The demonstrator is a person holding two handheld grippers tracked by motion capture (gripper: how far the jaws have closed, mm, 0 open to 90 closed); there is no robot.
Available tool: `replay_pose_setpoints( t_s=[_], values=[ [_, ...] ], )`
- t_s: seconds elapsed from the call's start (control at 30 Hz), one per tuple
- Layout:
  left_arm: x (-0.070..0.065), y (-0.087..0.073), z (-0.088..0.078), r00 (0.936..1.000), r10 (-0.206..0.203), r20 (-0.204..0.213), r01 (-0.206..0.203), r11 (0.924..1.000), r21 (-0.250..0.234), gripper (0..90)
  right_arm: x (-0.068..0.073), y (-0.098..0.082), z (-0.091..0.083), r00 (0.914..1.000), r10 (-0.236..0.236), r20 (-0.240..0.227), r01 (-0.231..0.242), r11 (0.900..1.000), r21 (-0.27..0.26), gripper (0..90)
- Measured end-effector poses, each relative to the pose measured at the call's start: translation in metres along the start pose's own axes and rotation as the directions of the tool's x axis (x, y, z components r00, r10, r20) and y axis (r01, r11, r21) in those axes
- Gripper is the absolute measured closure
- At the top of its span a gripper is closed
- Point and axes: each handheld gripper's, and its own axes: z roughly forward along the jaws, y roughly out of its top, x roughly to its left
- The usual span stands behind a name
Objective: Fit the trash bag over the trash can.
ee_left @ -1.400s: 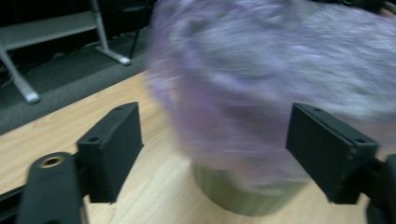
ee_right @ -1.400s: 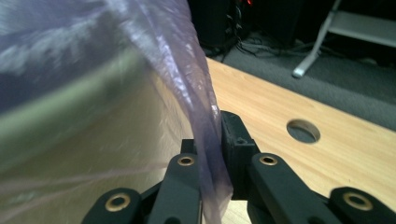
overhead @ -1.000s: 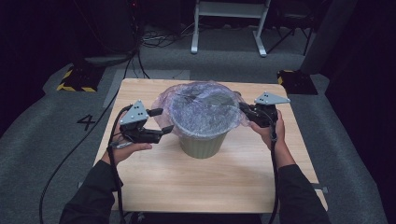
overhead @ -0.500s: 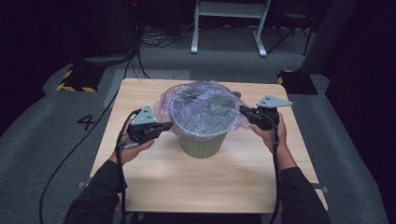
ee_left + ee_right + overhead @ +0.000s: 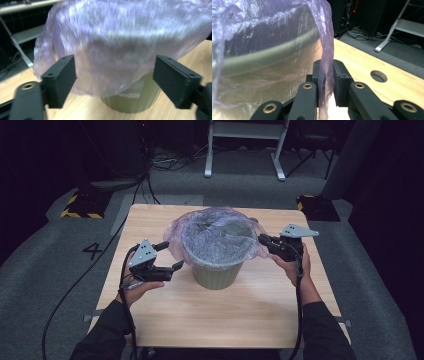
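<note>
The right gripper (image 5: pixel 325 82) is pinching the purple bag (image 5: pixel 274 45) lining the green bin (image 5: pixel 216 272). The left gripper (image 5: pixel 115 80), fingers (image 5: pixel 61 82) just opened wide, is facing the bag with nothing clamped.

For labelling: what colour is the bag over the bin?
Translucent pale purple bag, clearest in the right gripper view.

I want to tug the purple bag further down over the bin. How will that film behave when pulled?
Probably floppy and stretchy: the purple bag drapes in wrinkles over the bin. It looks thin and see-through, so it may tear. The right hand-held gripper pinches a fold flat, so it grips easily; the light-looking bin might shift.
</note>
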Motion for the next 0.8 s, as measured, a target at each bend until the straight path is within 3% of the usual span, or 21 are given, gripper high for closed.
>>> replay_pose_setpoints(
  t_s=[0.13,0.23,0.33,0.37,0.47,0.67,0.8],
  values=[
    [-0.002,0.011,0.008,0.9991,0.043,0.005,-0.043,0.9982,0.042,14.8,0.003,0.005,0.0,0.9999,-0.016,-0.004,0.016,1.0,0.0,78.5],
    [0.001,0.01,0.021,0.999,0.038,0.023,-0.041,0.9928,0.112,17.7,0.004,0.007,0.002,0.9997,-0.021,-0.012,0.021,1.0,0.004,76.9],
    [0.003,0.006,0.027,0.9985,0.052,0.018,-0.055,0.9856,0.16,51.9,0.005,0.008,0.002,0.9996,-0.017,-0.02,0.017,1.0,0.002,76.4],
    [0.003,0.005,0.03,0.9979,0.06,0.025,-0.064,0.983,0.172,59.7,0.006,0.008,0.002,0.9996,-0.016,-0.022,0.016,1.0,0.0,76.4],
    [0.003,0.001,0.034,0.9968,0.078,0.016,-0.08,0.9813,0.175,89.8,0.006,0.008,0.001,0.9996,-0.019,-0.019,0.019,1.0,-0.004,77.4],
    [-0.002,-0.014,0.045,0.9919,0.116,0.052,-0.124,0.9677,0.219,90.0,0.006,0.004,-0.001,0.9997,-0.013,-0.023,0.013,1.0,0.005,80.7],
    [-0.006,-0.028,0.052,0.9903,0.119,0.071,-0.133,0.9615,0.241,90.0,0.002,-0.005,0.002,0.9998,0.01,-0.017,-0.01,1.0,0.026,80.8]
  ],
)
